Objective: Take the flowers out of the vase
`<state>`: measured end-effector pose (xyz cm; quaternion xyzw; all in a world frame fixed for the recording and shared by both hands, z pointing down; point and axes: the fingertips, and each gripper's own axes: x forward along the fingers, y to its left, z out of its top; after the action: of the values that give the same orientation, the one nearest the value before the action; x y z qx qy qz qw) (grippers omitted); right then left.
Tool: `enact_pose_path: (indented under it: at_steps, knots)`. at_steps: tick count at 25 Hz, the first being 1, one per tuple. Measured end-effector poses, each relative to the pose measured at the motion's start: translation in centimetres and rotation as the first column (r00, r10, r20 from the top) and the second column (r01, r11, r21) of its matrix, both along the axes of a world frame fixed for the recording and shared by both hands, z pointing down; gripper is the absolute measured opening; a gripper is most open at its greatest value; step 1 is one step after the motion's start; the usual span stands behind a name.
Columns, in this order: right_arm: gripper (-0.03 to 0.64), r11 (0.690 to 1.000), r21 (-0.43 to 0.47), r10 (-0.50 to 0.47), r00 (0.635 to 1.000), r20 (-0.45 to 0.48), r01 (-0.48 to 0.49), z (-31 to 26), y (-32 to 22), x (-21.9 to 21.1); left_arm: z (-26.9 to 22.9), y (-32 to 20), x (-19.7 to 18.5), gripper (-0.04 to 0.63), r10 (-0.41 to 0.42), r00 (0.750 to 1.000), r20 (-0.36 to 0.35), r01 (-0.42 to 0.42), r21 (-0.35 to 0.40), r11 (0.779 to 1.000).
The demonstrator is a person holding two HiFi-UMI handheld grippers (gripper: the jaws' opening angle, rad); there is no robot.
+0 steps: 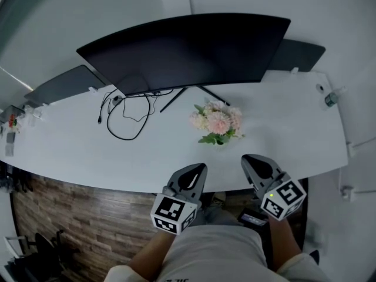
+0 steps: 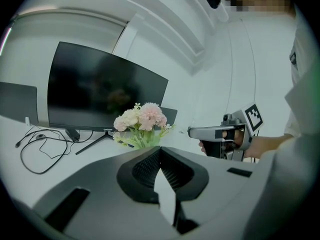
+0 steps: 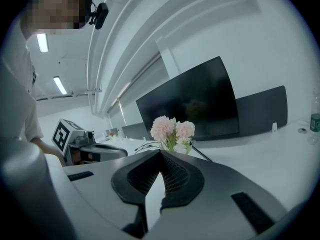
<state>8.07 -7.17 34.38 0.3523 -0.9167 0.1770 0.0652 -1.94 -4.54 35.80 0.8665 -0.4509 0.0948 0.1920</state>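
A: While left gripper (image 1: 197,170) and right gripper (image 1: 251,162) are held closed and empty, the pink flowers (image 1: 216,122) are seen mid-frame on the white desk (image 1: 70,151), untouched.
B: The vase could be tipped if stems are pulled unsteadied.

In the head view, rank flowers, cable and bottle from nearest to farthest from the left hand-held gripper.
1. Flowers, just ahead, slightly right of the left hand-held gripper.
2. Cable, ahead-left.
3. Bottle, far right.

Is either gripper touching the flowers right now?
No, the left gripper and right gripper are both clear of the flowers.
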Motion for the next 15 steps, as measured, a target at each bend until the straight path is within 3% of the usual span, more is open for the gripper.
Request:
enact_pose_path:
  at_steps: [15]
  knots:
    - [0.031,1.0,-0.015,0.023,0.997,-0.071,-0.025,1.1,-1.4,1.4,3.2,-2.8,-0.1,0.003,0.075,0.997,-0.001,-0.075,-0.05,0.996]
